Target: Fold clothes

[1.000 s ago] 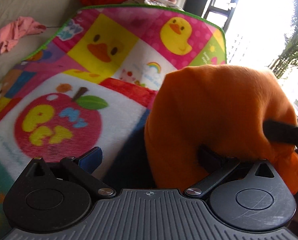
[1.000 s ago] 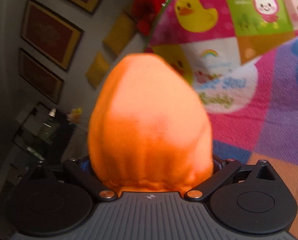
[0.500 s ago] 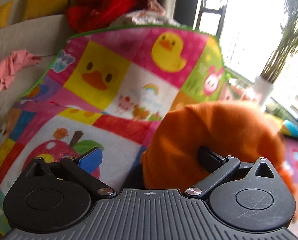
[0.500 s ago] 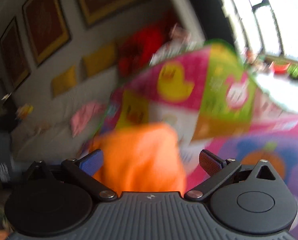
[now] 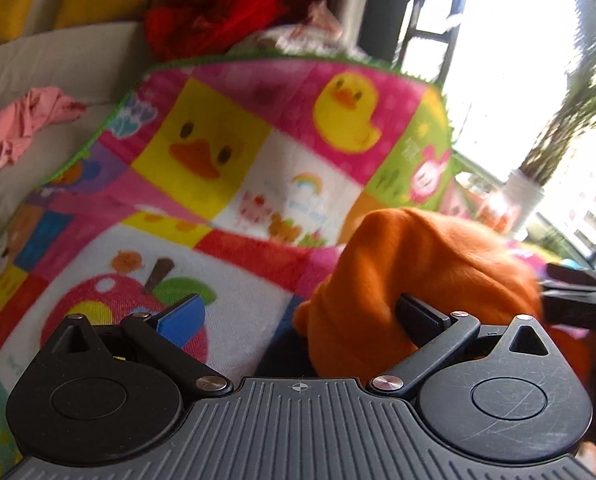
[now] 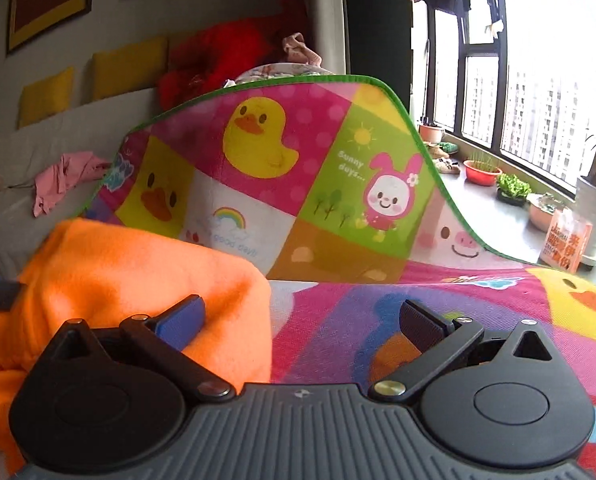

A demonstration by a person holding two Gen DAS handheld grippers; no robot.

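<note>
An orange fleece garment lies bunched on the colourful play mat. My left gripper is open; the bunch presses against its right finger, and its blue-padded left finger is free. In the right wrist view the garment lies at the left, behind the blue left finger. My right gripper is open and empty over the mat. The right gripper's dark finger shows at the right edge of the left wrist view.
The mat's far edge curls up, green-trimmed. A pink garment lies on the beige sofa. A red bundle and yellow cushions sit behind. Plant pots line the window sill at right.
My right gripper has let go of the orange garment and swung right, so the garment now sits at its left. The left gripper stays open against the bunch.
</note>
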